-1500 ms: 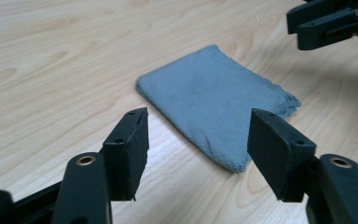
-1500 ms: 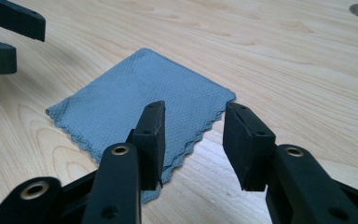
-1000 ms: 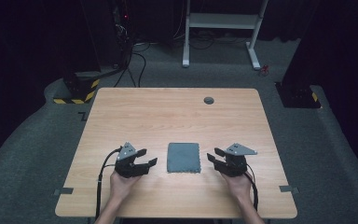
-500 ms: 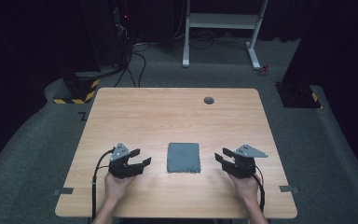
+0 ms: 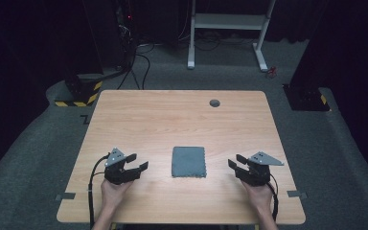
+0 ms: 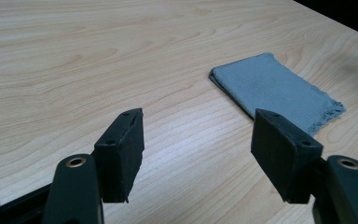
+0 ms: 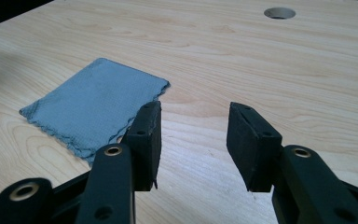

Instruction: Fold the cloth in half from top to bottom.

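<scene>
A folded grey cloth (image 5: 189, 162) lies flat on the wooden table (image 5: 172, 120), near its front middle. My left gripper (image 5: 136, 163) rests to the cloth's left, held by a hand, open with nothing between its jaws. My right gripper (image 5: 236, 163) sits to the cloth's right, also open and empty. In the left gripper view the cloth (image 6: 277, 91) lies ahead to the right, beyond the left gripper (image 6: 198, 149). In the right gripper view the cloth (image 7: 93, 105) lies ahead to the left of the right gripper (image 7: 193, 144), partly behind its left jaw.
A round cable hole (image 5: 214, 103) is set in the table near its far edge, also seen as the hole (image 7: 279, 13) in the right gripper view. Beyond the table stand a white desk frame (image 5: 227, 28) and floor cables. Tape strips mark the front corners.
Both hands have pulled back toward the front edge and moved outward, away from the cloth. The cloth has not moved.
</scene>
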A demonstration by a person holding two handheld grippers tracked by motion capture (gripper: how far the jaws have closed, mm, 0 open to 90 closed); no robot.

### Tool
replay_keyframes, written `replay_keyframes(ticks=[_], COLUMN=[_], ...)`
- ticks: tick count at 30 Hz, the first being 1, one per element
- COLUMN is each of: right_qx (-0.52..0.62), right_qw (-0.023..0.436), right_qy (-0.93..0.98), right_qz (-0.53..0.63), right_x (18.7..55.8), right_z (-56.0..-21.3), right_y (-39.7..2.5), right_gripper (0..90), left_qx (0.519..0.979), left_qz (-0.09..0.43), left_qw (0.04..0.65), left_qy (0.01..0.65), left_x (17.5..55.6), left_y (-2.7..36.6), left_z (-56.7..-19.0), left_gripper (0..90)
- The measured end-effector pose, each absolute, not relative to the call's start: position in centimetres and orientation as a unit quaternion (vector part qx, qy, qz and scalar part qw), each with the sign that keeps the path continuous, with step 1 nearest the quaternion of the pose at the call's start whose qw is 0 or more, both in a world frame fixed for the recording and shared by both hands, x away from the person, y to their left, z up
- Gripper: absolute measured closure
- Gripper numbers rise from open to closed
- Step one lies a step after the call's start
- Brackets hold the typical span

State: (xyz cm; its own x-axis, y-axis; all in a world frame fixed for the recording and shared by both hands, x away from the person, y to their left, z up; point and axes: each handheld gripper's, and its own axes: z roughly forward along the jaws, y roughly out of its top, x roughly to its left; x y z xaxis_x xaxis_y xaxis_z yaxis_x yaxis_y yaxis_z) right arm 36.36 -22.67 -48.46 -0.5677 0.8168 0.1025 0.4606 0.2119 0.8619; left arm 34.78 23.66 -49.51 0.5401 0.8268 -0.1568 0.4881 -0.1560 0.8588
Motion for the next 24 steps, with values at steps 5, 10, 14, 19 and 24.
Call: replay_keyframes(ticks=[5,10,14,19,24], right_qx=[0.430,0.437,0.447,0.454,0.466], right_qw=[0.196,0.199,0.200,0.203,0.204], right_qy=[0.750,0.748,0.745,0.745,0.742], right_qz=[0.462,0.459,0.453,0.444,0.437], right_x=[36.2,36.2,36.2,36.3,36.4], right_z=[-48.8,-48.9,-49.2,-49.5,-50.0], right_y=[-23.3,-23.9,-24.4,-25.0,-25.6], right_gripper=[55.2,55.3,55.5,55.5,55.4], left_qx=[0.736,0.736,0.736,0.737,0.734], left_qz=[0.183,0.187,0.189,0.196,0.202], left_qw=[0.469,0.460,0.451,0.438,0.429], left_qy=[0.453,0.460,0.469,0.476,0.487], left_x=[34.7,34.7,34.8,35.0,35.2], left_y=[24.2,24.7,25.2,25.7,26.0], left_z=[-49.8,-50.1,-50.4,-50.6,-50.9], left_gripper=[35.0,35.0,34.9,35.1,35.2])
